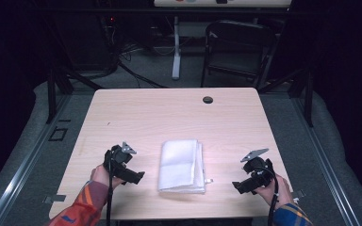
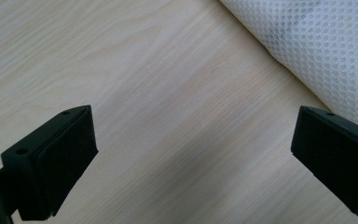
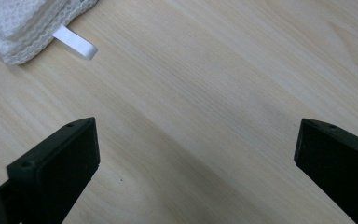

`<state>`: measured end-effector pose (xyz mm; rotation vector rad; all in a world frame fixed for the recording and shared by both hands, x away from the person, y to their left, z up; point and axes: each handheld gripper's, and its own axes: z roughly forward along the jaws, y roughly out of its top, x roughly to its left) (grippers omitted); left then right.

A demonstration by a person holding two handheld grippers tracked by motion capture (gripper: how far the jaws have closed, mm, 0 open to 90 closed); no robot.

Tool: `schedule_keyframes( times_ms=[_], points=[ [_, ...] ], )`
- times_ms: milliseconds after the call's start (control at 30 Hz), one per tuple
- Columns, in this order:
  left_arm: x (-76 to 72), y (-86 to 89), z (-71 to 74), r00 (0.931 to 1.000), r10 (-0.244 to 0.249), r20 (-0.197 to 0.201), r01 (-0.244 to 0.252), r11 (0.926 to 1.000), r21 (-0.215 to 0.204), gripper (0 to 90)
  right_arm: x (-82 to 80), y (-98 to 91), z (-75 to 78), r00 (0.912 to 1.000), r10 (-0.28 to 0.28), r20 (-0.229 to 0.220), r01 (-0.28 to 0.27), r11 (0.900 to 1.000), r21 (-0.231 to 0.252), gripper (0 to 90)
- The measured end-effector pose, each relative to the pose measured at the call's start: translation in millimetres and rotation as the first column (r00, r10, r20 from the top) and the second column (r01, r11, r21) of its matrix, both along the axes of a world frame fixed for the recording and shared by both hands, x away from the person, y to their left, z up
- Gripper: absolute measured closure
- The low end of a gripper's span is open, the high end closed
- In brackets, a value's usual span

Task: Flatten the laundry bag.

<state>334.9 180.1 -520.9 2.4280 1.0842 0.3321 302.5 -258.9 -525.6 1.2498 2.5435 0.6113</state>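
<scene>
White folded cloth (image 1: 181, 165) on table (image 1: 169, 113) | label tab (image 3: 74, 41) blank | left tongs (image 1: 139, 177) spread | right tongs (image 1: 236, 186) spread

Folded towel (image 1: 181, 165) on table (image 1: 169, 113), between left tongs (image 1: 134, 178) and right tongs (image 1: 239, 187)

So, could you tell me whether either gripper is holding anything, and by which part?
Nothing: left gripper and right gripper are open beside the folded cloth.
</scene>
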Motion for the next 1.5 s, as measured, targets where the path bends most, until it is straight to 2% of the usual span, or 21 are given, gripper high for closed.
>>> schedule_keyframes(
  times_ms=[67, 100, 133, 167, 200, 367, 400, 433, 633, 700, 767, 1000, 1033, 1067, 1100, 1200, 1333, 1400, 1433, 1467, 1500],
  points=[
    [-0.9, 0.1, 0.0, 1.0, 0.003, -0.004, -0.003, 1.0, -0.008, 0.0, 0.5, 0.4, 0.2, 0.9999, 0.006, -0.01, -0.007, 0.9999, -0.009, 0.0],
    [-3.1, 0.2, 1.4, 1.0, 0.005, -0.002, -0.005, 0.9999, -0.012, 0.0, 0.1, 2.4, -1.5, 0.9999, 0.009, -0.01, -0.009, 0.9999, 0.01, 0.0],
    [-4.0, -0.1, 2.6, 1.0, 0.003, 0.001, -0.003, 1.0, -0.009, 0.0, 0.3, 2.5, -0.4, 0.9997, 0.019, -0.016, -0.019, 0.9998, -0.008, 0.0],
    [-5.1, -1.2, 4.1, 0.9999, 0.004, 0.011, -0.004, 1.0, -0.007, 0.0, 0.1, 3.9, -0.7, 0.9995, 0.023, -0.022, -0.022, 0.9997, 0.007, 0.0],
    [-5.5, -1.8, 5.1, 0.9999, 0.001, 0.014, -0.001, 0.9999, -0.012, 0.0, 0.2, 4.6, -0.3, 0.9994, 0.028, -0.02, -0.028, 0.9996, -0.008, 0.0],
    [-10.8, -7.1, 7.1, 0.9995, -0.013, 0.03, 0.014, 0.9998, -0.013, 0.0, 1.3, 6.4, 0.1, 0.9995, 0.027, -0.015, -0.027, 0.9996, 0.001, 0.4],
    [-14.3, -9.7, 7.6, 0.9993, -0.027, 0.027, 0.027, 0.9996, -0.012, 0.0, 2.6, 7.0, 1.2, 0.999, 0.037, -0.025, -0.037, 0.9993, -0.001, 0.4],
    [-16.2, -11.4, 8.1, 0.9991, -0.035, 0.026, 0.035, 0.9993, -0.01, 0.0, 3.0, 9.3, 0.5, 0.9992, 0.034, -0.019, -0.034, 0.9992, 0.023, 0.4],
    [-20.9, -23.3, 11.2, 0.9965, -0.072, 0.041, 0.072, 0.9973, -0.008, 0.0, 2.1, 14.5, 0.6, 0.9982, 0.049, -0.035, -0.048, 0.9986, 0.021, 0.6],
    [-24.6, -32.2, 12.4, 0.994, -0.098, 0.048, 0.099, 0.995, -0.01, 0.0, 3.2, 13.2, 1.0, 0.9979, 0.047, -0.045, -0.047, 0.9989, 0.001, 0.8],
    [-26.4, -38.4, 12.8, 0.9909, -0.124, 0.052, 0.125, 0.9922, -0.004, 0.0, 3.4, 14.3, -0.7, 0.9977, 0.041, -0.053, -0.041, 0.9991, 0.01, 1.0],
    [-27.2, -50.1, 8.6, 0.9863, -0.163, 0.027, 0.163, 0.9866, -0.011, 0.0, 4.9, 18.9, -1.7, 0.9968, 0.046, -0.065, -0.045, 0.9986, 0.029, 1.3],
    [-27.5, -52.1, 8.7, 0.985, -0.171, 0.026, 0.171, 0.9852, -0.015, 0.0, 5.6, 19.4, -0.6, 0.9954, 0.057, -0.077, -0.056, 0.9983, 0.017, 1.4],
    [-29.6, -57.6, 8.5, 0.9826, -0.184, 0.028, 0.184, 0.9827, -0.018, 0.0, 5.2, 21.4, -1.7, 0.9956, 0.051, -0.078, -0.048, 0.998, 0.041, 1.4],
    [-30.5, -60.8, 8.3, 0.9805, -0.194, 0.029, 0.195, 0.9808, -0.014, 0.0, 5.8, 21.6, -0.6, 0.9944, 0.066, -0.083, -0.064, 0.9977, 0.021, 1.7],
    [-32.3, -67.1, 7.3, 0.977, -0.212, 0.02, 0.213, 0.977, -0.013, 0.0, 5.0, 24.0, -0.9, 0.9948, 0.067, -0.077, -0.066, 0.9977, 0.017, 1.8],
    [-34.5, -81.8, 4.4, 0.9666, -0.256, 0.018, 0.256, 0.9667, -0.004, 0.0, 6.0, 24.6, 0.5, 0.9934, 0.075, -0.087, -0.072, 0.9969, 0.03, 2.1],
    [-34.7, -85.2, 3.6, 0.9647, -0.263, 0.014, 0.263, 0.9647, -0.009, 0.0, 6.2, 24.3, 0.0, 0.9933, 0.075, -0.089, -0.071, 0.9967, 0.039, 2.1],
    [-34.5, -90.5, 3.0, 0.9597, -0.281, 0.009, 0.281, 0.9598, 0.004, 0.0, 6.7, 24.6, -1.4, 0.9929, 0.07, -0.096, -0.066, 0.9967, 0.048, 2.3],
    [-34.5, -90.5, 3.0, 0.9597, -0.281, 0.009, 0.281, 0.9598, 0.004, 0.0, 7.0, 24.4, -1.6, 0.9931, 0.067, -0.096, -0.063, 0.9971, 0.043, 2.5],
    [-34.1, -97.4, 1.8, 0.9532, -0.302, -0.002, 0.302, 0.9532, 0.009, 0.0, 7.3, 24.2, -2.1, 0.9932, 0.064, -0.097, -0.06, 0.9972, 0.046, 2.7]
  ],
)
